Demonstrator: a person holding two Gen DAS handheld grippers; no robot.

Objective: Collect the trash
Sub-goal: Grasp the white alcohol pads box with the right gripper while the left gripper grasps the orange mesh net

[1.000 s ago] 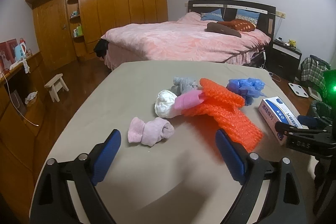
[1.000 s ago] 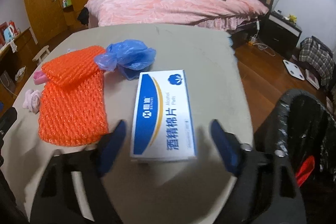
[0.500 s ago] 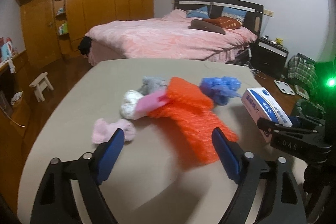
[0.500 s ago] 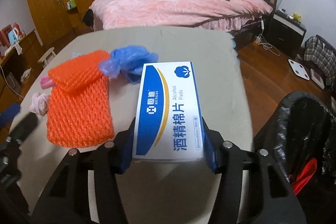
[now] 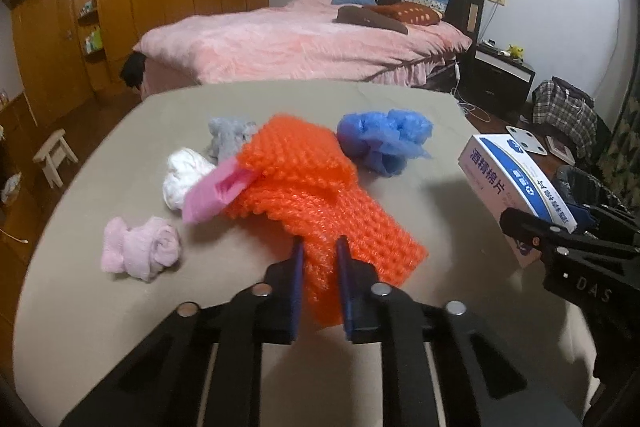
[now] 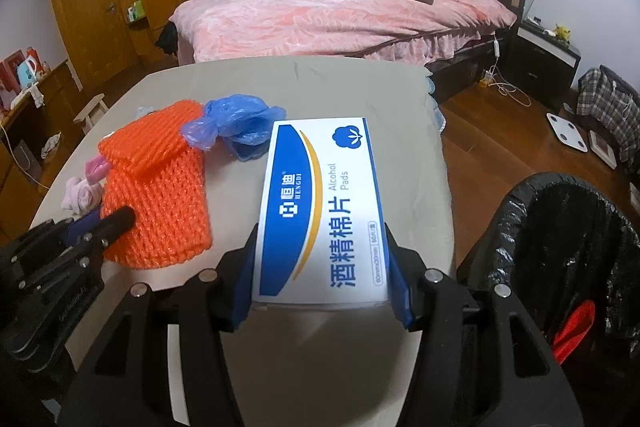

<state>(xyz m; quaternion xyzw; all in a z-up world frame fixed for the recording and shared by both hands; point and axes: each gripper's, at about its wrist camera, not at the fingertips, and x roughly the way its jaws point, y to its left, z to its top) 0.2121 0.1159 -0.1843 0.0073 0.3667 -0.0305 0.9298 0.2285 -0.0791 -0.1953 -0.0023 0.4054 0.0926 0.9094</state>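
A beige table stands before a pink bed (wooden wardrobes behind). The left gripper, angled down, is closing its fingers on the orange foam net. The right gripper grips the alcohol pads box beside the black-lined bin.

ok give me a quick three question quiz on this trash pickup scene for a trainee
1. True or false: the right gripper holds the white and blue cardboard box of alcohol pads.
2. What do the closing jaws of the left gripper have between them?
A. orange foam net sleeve
B. crumpled blue plastic bag
C. rolled pink sock
3. Fill in: the bin lined with a black plastic bag stands on the ______ side of the right wrist view.

Key:
1. true
2. A
3. right
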